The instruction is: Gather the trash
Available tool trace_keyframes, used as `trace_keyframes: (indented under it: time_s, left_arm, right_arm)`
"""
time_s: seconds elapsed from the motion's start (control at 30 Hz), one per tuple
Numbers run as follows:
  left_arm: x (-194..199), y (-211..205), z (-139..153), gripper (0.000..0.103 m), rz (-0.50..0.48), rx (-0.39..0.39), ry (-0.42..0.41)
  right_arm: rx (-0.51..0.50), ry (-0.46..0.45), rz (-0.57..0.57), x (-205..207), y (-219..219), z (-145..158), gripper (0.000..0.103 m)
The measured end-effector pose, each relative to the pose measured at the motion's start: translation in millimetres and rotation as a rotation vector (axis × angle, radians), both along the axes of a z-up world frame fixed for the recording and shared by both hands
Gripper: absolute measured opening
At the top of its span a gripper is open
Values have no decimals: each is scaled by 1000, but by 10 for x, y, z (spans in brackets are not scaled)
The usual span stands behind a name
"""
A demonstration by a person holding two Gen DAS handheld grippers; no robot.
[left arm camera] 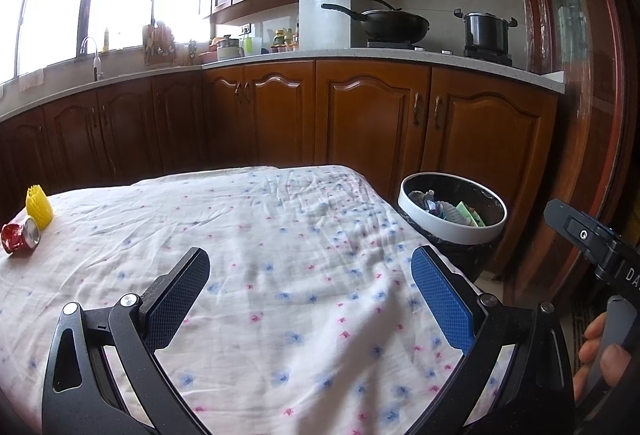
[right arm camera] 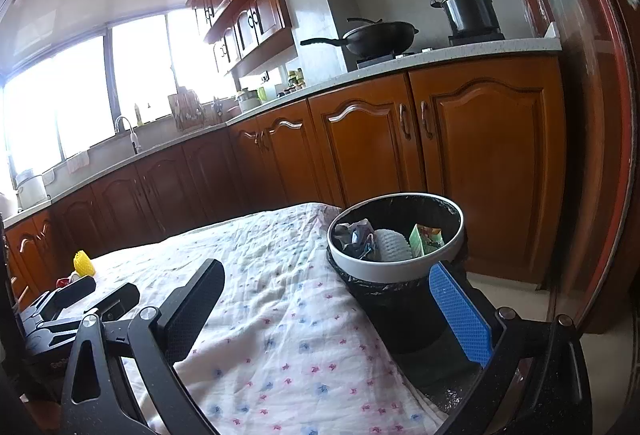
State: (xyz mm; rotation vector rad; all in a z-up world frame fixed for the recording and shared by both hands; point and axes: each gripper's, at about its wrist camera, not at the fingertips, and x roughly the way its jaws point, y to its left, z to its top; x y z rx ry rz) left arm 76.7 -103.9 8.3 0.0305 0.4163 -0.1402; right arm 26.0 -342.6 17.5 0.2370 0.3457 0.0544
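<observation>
The tabletop (left arm camera: 280, 235) carries a white cloth printed with small blue and pink flowers. The trash bin (left arm camera: 452, 231), a white-rimmed container lined with a black bag, stands just beside the tabletop's far right corner, in front of the brown lower cabinets (left arm camera: 360, 115). The bin holds crumpled wrappers, a white ribbed piece and a green carton (right arm camera: 426, 239).

Two pieces of trash lie on the tabletop, well apart from the bin at the opposite left edge: a crushed red can (left arm camera: 21, 235) on its side and a yellow foam net (left arm camera: 39, 206) standing just behind it, the two touching or nearly so.

The left claw (left arm camera: 310, 295) hovers above the cloth with its fingers spread apart and nothing between them. The right claw (right arm camera: 326, 315) is likewise spread apart and holds nothing; its blue-padded finger (right arm camera: 460, 315) lies in front of the bin's black side.

A wok (left arm camera: 390, 21) and a steel pot (left arm camera: 486, 29) sit on the stove behind the bin.
</observation>
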Motion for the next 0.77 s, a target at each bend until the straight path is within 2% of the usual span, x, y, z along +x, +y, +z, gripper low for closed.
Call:
trace_keyframes:
  time_s: [0.77]
  left_arm:
    - [74,66,-31,103,-5,-16,17]
  right_arm:
    - [1,48,16,163,85,-49,103]
